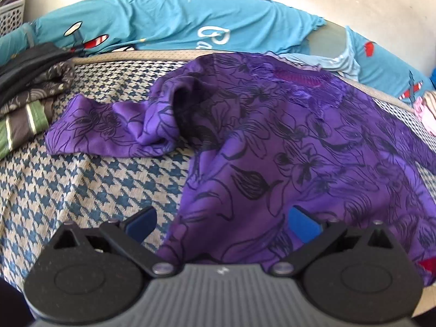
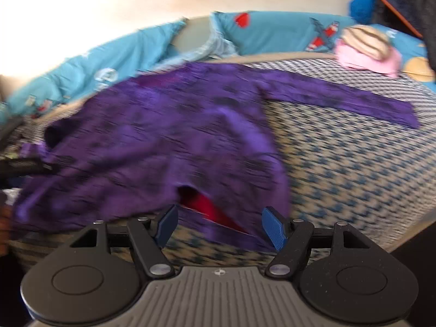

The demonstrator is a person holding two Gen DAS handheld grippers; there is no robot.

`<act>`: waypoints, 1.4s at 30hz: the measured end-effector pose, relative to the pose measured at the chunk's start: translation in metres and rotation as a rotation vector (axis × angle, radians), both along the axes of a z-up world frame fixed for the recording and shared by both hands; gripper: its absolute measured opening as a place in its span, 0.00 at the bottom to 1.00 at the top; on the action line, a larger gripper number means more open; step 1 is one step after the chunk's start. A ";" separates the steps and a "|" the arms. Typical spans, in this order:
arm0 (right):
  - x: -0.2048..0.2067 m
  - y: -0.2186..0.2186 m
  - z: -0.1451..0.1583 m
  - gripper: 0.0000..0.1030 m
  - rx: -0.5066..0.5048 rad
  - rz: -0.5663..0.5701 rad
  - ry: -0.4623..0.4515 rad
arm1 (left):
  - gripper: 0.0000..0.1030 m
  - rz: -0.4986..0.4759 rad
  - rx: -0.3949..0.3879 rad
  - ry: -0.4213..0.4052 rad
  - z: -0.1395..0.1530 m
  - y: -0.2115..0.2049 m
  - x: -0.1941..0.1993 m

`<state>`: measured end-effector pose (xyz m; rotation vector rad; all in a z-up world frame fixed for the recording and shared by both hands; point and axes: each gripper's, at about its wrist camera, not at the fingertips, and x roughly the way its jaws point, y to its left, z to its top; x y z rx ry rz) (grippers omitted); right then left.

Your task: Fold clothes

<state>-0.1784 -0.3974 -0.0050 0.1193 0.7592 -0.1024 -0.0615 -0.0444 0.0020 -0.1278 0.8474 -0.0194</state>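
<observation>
A purple shirt (image 1: 286,147) lies spread out on the checked bed (image 1: 81,190). Both grabbers are wide open: the left gripper (image 1: 222,224) and the right gripper (image 2: 222,224) each sit at the shirt's near edge.

A blue-and-cream houndstooth bed cover (image 1: 90,190) spreads below turquoise cartoon-print pillows (image 1: 169,21) along its far edge, a white lattice plastic basket (image 1: 12,11) at the far left corner.

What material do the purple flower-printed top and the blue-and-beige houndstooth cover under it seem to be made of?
Purple flower-printed top: probably a thin, soft knit such as jersey, matte; it drapes and bunches in loose folds at the sleeve. Blue-and-beige houndstooth cover: looks like a coarser woven cloth, matte, with fine ribs visible across the pattern. Fibre cannot be told.
</observation>
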 end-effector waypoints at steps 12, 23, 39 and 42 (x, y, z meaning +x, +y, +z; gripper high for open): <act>0.012 -0.031 -0.032 0.64 0.136 -0.186 0.003 | 1.00 0.021 0.028 -0.015 0.000 0.000 0.000; 0.001 -0.025 -0.021 0.10 0.105 -0.249 -0.128 | 1.00 0.058 0.020 0.011 -0.006 0.009 0.003; -0.005 -0.022 0.030 0.04 -0.177 -0.347 -0.234 | 1.00 0.101 0.095 0.021 -0.007 0.014 0.001; -0.003 -0.020 0.026 0.28 -0.174 -0.327 -0.195 | 1.00 0.124 0.103 0.026 -0.008 0.018 0.002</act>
